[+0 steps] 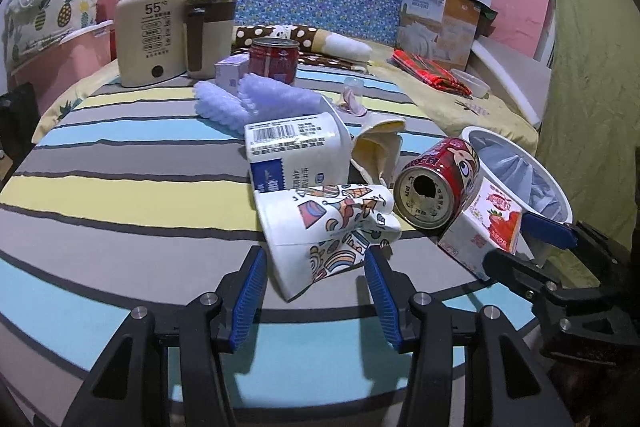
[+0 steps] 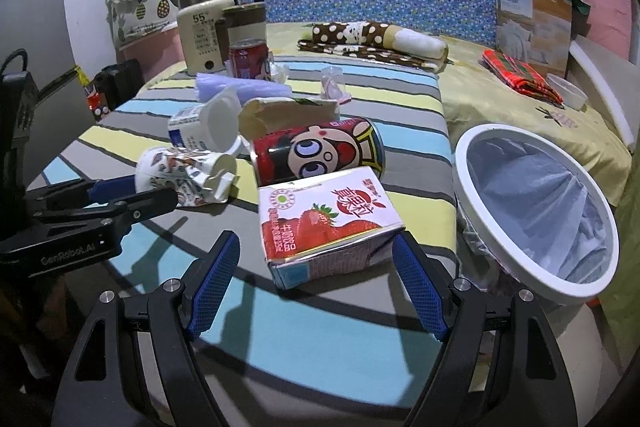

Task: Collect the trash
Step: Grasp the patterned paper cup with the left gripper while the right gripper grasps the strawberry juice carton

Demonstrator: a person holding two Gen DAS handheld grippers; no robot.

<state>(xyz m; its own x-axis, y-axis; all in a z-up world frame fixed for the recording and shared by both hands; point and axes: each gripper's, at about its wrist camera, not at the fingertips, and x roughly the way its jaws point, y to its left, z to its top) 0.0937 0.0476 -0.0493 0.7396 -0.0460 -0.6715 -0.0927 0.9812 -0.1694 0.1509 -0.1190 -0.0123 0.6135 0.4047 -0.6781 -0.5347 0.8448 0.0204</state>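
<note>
Striped bed cover [image 1: 120,195]: carries all the litter; it lies on a bed, not a bench.

White-rimmed bin [image 2: 536,215], lined with a bag: stands at the bed's right edge, just beside my right tool.

Red cartoon can [image 2: 320,151]: on its side, behind the carton and touching it.

Strawberry milk carton [image 2: 328,223]: on its side, straight ahead of my right tool [image 2: 316,283], near end between the released pads, long axis running away from me. Pads not yet touching.

Crumpled paper cup [image 1: 324,227]: on its side, mouth toward my left tool [image 1: 316,291], which is released with the rim between its pads.

Judgement: the right hand sits nearer the bin, so the carton goes first.
</note>
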